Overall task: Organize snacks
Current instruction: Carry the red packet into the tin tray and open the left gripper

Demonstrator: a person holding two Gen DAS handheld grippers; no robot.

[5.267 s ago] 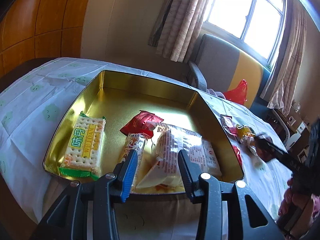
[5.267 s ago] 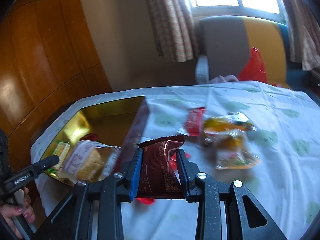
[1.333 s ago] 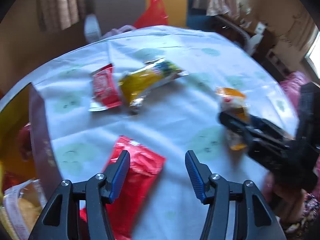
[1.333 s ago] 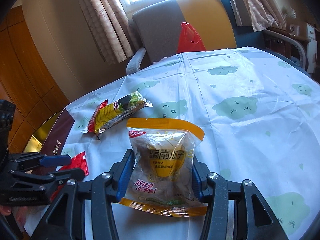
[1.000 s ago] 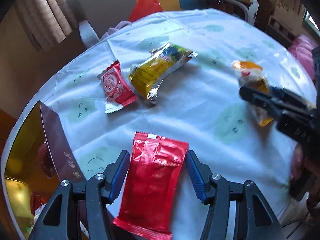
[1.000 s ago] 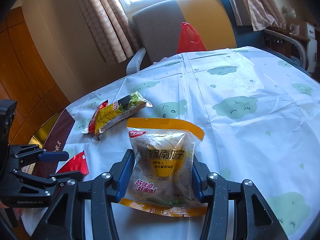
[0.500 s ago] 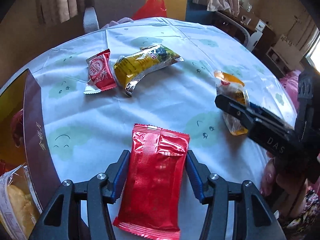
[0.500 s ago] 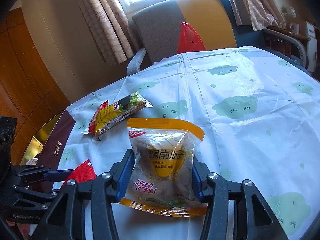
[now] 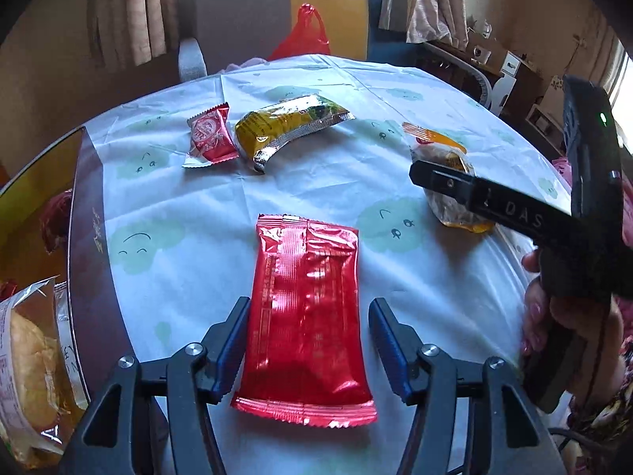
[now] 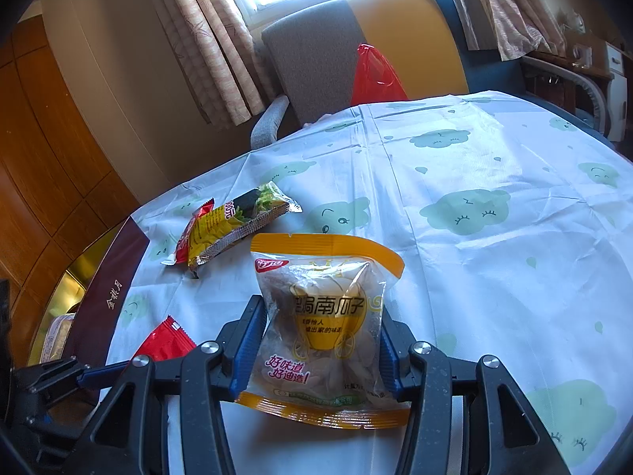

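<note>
Left gripper: jaws standing wide, straddling the red foil packet, which is lying flat on the tablecloth with its long axis running away from the camera; the left blue pad appears to be touching or nearly touching the packet's edge, the right pad sitting apart from it, so nothing is being clamped. Right gripper: fingers sitting close against both sides of the orange-trimmed clear snack bag, which is resting on the cloth; whether the pads are actually pressing the bag cannot be told. The same bag is showing in the left view at the table's right side, partly behind the right gripper's dark finger. Small red wrapper and yellow-and-silver packet: lying side by side, touching, toward the far middle of the table; in the right view the yellow packet is overlapping the red one. Gold-lined tin with dark maroon outer wall: sitting at the table's left edge, holding a clear-wrapped pastry and a dark red item further back. Red plastic bag: sitting on the grey-and-yellow chair beyond the table.
</note>
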